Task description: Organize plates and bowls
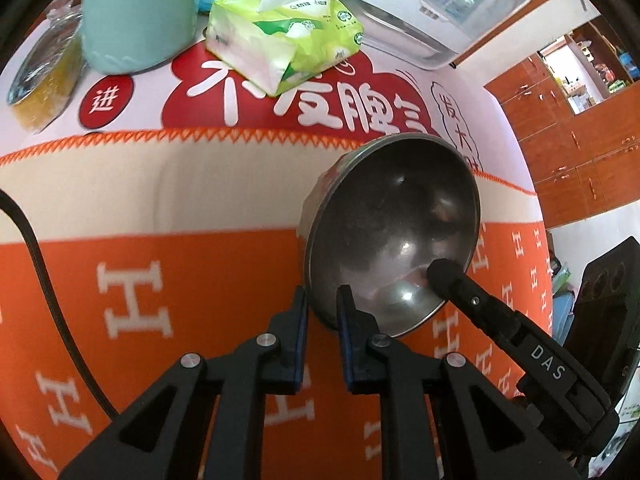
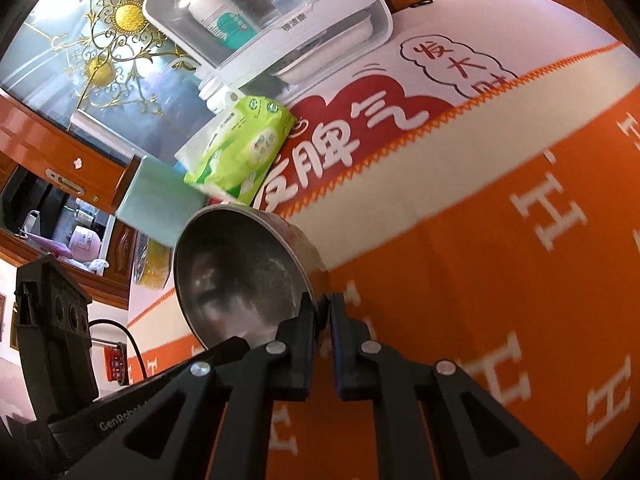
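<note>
A steel bowl (image 1: 392, 232) is held tilted on edge above the orange cloth, its hollow facing the left wrist camera. My left gripper (image 1: 322, 300) is shut on its near rim. My right gripper (image 2: 323, 308) is shut on the opposite rim of the same bowl (image 2: 236, 276). One finger of the right gripper (image 1: 444, 276) shows inside the bowl in the left wrist view. No plates are in view.
A green tissue pack (image 1: 284, 40) lies on the red-and-white mat (image 1: 340, 108) behind the bowl. A pale green cylinder (image 1: 136, 12), a glass jar (image 1: 44, 76) and a white appliance (image 1: 424, 4) stand at the back. The orange cloth (image 1: 180, 280) covers the near table. A black cable (image 1: 44, 280) runs at left.
</note>
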Demonstrator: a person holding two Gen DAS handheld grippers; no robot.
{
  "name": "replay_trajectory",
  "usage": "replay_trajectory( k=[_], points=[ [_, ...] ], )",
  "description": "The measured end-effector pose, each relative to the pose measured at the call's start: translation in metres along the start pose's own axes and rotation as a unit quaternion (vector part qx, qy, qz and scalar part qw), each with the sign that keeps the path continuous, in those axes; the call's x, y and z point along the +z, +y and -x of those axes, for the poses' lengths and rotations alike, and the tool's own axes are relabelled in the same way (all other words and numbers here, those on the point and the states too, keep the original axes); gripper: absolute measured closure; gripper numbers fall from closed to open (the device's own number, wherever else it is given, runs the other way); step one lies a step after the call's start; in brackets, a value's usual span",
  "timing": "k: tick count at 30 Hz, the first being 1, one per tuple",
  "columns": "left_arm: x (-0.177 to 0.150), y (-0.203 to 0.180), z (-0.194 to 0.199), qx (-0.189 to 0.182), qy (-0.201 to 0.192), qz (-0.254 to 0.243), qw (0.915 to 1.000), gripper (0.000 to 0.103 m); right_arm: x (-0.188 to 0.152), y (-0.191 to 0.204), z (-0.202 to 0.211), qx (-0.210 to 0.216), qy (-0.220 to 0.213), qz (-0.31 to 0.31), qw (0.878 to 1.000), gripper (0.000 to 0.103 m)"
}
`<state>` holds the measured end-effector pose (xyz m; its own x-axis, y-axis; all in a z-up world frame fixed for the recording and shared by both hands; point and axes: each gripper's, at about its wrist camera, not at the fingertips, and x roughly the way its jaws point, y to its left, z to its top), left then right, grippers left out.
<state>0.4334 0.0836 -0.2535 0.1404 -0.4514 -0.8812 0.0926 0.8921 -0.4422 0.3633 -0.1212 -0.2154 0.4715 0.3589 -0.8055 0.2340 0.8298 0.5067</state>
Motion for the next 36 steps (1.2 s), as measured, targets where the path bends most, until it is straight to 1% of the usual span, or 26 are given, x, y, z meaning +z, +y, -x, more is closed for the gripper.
replay_trajectory(
  k=[6,19,25,30,36],
  points=[
    [-0.036,-0.002,0.022,0.006,0.007,-0.003,0.9999,0.091,-0.027,0.002,0.022,0.002,0.011,0.001,1.0,0.095],
    [-0.12,-0.007,0.071,0.015,0.013,-0.015,0.9997,0.091,-0.093,0.016,0.073,-0.009,0.025,0.04,0.999,0.095],
    [-0.157,-0.013,0.092,0.01,0.014,-0.022,0.9996,0.09,-0.119,0.017,0.1,-0.014,0.021,0.056,0.998,0.095],
    [-0.179,-0.026,0.104,0.004,0.016,-0.036,0.9992,0.09,-0.138,0.012,0.122,-0.017,0.013,0.057,0.998,0.095],
    [-0.203,-0.051,0.118,-0.001,0.015,-0.069,0.9975,0.09,-0.158,0.001,0.152,-0.027,-0.004,0.056,0.998,0.095]
  ],
)
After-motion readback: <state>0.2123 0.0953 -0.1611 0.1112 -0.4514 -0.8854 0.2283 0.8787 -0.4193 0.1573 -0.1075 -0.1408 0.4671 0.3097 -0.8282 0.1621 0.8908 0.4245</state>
